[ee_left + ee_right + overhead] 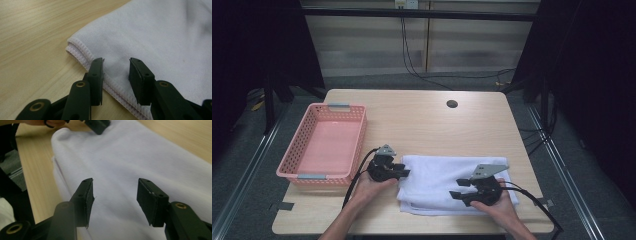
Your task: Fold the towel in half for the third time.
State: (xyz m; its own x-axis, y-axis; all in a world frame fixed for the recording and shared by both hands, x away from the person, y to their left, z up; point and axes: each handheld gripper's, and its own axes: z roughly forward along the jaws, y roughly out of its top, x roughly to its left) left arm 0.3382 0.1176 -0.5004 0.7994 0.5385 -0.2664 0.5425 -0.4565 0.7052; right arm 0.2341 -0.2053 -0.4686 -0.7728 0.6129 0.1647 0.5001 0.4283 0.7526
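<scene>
Overhead: one folded towel (447, 182), one pink basket (324, 145) at nine o'clock; left gripper (404, 171) and right gripper (457, 189) both hover part-open over cloth, gripping nothing.

White towel (447, 180) with pale stitched hem, plain, no pattern. Left of towel: pink basket (357, 131) with small holes, grey handles. Under towel: light wood-grain surface (422, 115). Beside towel: black hand-held gripper (404, 172), grey plate on top.

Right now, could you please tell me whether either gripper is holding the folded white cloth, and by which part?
Neither. The left gripper stands open at the stitched edge of the folded white cloth, and the right gripper hovers open above it.
</scene>
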